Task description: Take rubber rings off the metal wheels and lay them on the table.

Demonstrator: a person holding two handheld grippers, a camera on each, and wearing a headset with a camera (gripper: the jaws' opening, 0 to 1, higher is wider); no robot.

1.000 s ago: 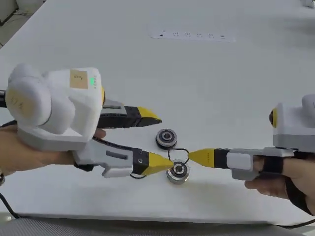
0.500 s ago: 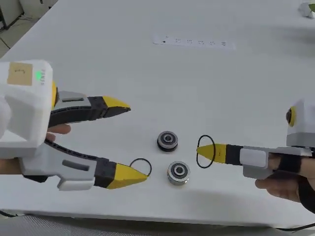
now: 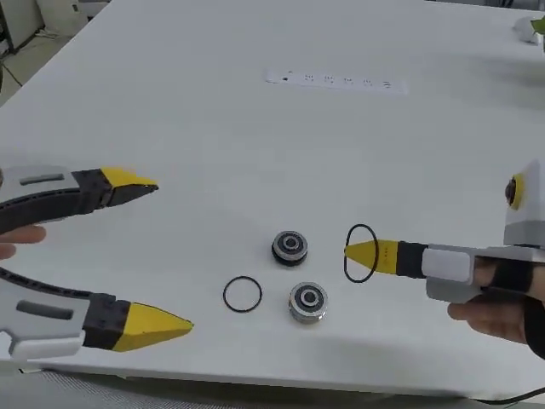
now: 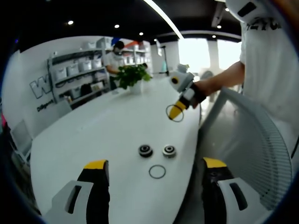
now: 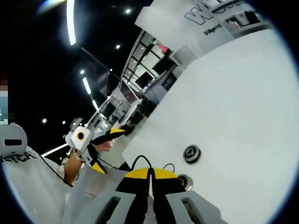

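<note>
Two metal wheels, far wheel and near wheel, sit on the bench beside one flat ring; the right claw pinches a second ring, the left claw gapes wide.

place: open lab-office | white table | shelves of bins | potted plant
</note>
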